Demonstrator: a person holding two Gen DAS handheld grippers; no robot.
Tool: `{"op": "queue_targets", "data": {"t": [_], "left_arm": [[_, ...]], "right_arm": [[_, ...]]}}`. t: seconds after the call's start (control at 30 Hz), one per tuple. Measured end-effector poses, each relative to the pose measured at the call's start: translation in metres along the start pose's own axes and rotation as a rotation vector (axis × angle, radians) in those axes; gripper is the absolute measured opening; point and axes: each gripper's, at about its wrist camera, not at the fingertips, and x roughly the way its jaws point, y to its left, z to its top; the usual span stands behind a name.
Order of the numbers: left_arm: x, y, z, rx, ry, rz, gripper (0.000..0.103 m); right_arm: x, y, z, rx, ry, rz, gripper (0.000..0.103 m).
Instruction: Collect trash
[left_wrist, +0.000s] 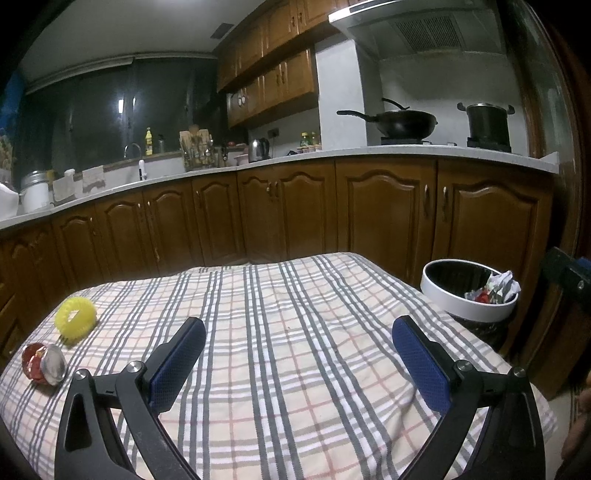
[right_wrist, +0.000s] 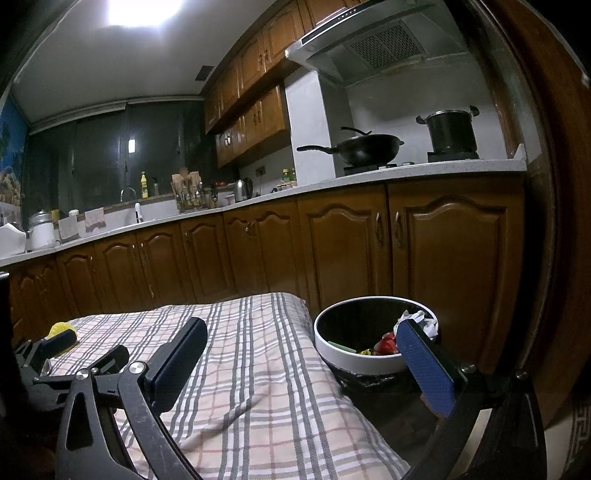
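A crumpled red and silver wrapper (left_wrist: 43, 363) lies on the plaid-covered table (left_wrist: 295, 332) at the near left, with a yellow ring-shaped toy (left_wrist: 75, 316) just behind it. My left gripper (left_wrist: 299, 332) is open and empty over the middle of the table, to the right of both. A white-rimmed trash bin (left_wrist: 471, 291) with a black liner stands off the table's right edge and holds crumpled paper and wrappers. My right gripper (right_wrist: 303, 334) is open and empty, near the table's right edge, its right finger (right_wrist: 424, 365) in front of the bin (right_wrist: 354, 360).
Brown wooden base cabinets (left_wrist: 384, 214) run behind the table under a white counter. On the counter are a wok (left_wrist: 402, 123), a pot (left_wrist: 487, 123), a kettle and a sink. The left gripper's body shows at the left of the right wrist view (right_wrist: 59, 343).
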Motion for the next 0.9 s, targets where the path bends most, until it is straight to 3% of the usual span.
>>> {"op": "queue_targets", "data": {"t": [0.9], "left_arm": [[0.0095, -0.0001, -0.0004, 0.007, 0.031, -0.013, 0.102]], "right_arm": [[-0.001, 0.0016, 0.0036, 0.012, 0.029, 0.01, 0.103]]}}
